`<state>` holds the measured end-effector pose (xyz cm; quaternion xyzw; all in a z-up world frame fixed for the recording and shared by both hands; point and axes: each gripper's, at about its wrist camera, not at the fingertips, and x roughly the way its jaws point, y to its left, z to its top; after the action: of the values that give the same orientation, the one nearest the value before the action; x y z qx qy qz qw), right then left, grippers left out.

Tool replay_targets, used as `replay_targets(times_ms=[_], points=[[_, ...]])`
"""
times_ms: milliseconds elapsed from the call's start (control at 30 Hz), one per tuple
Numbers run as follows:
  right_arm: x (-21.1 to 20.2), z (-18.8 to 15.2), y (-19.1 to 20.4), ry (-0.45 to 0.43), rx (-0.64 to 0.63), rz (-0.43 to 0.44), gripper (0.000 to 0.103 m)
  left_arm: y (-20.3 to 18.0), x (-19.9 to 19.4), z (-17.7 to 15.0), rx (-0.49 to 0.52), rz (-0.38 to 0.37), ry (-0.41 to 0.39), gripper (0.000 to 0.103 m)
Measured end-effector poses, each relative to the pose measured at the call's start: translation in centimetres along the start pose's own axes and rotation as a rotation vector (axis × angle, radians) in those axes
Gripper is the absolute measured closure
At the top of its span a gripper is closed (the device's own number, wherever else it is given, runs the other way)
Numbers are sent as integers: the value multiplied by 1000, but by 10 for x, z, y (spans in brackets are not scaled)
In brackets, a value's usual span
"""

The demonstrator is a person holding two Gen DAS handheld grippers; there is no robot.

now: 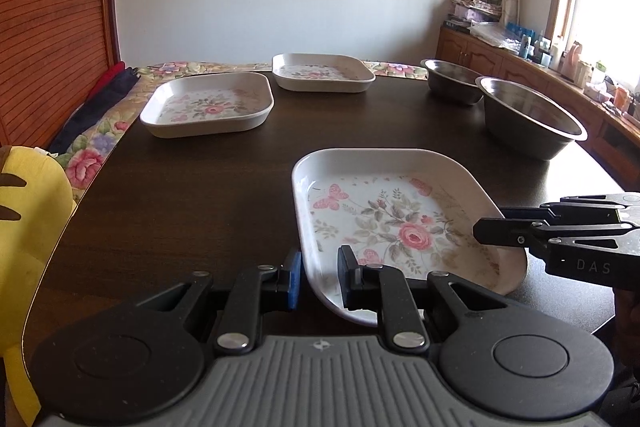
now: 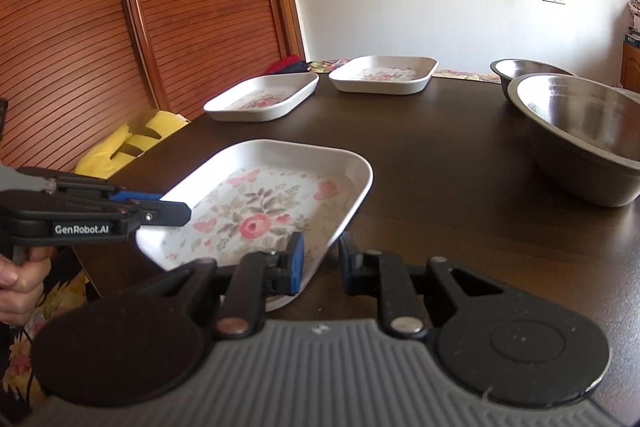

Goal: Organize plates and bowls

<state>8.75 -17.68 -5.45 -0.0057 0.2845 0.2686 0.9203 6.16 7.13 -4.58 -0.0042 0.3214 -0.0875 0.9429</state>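
Stacking is just starting: you're straddling the nearest plate [image 1: 396, 223] with both grippers [image 1: 318, 269] [image 2: 320, 259] apart; two plates [image 1: 208, 105] and bowls [image 1: 528, 115] are waiting.

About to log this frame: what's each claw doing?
Left claw: open, straddling the near plate's rim.
Right claw: open, straddling the same plate's rim.

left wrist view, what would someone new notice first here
The near flowered plate draws the eye first: it sits at the front of the dark table, with the left gripper straddling its near corner, jaws open, and the right gripper at its right rim. Behind it, two matching plates lie at the far left and two steel bowls at the far right.
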Motion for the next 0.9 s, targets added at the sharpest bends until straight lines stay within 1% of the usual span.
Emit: replay_targets(times_ms=[200,400,500,767,900], points=[[-7,6,-3,-26,-11,-37,82,8,-4,3,-20,8,-21,83],[-11,22,-10,-63,-19,-44,82,17,-6,9,-32,15,-40,82],[-10,30,-9,-75,-38,-44,82,21,-6,14,-32,26,-49,82],[1,51,-1,-95,-89,-27,82,24,-9,28,-39,-4,-79,82],[11,59,2,-93,-102,-12,82,29,-7,37,-36,7,-94,82]])
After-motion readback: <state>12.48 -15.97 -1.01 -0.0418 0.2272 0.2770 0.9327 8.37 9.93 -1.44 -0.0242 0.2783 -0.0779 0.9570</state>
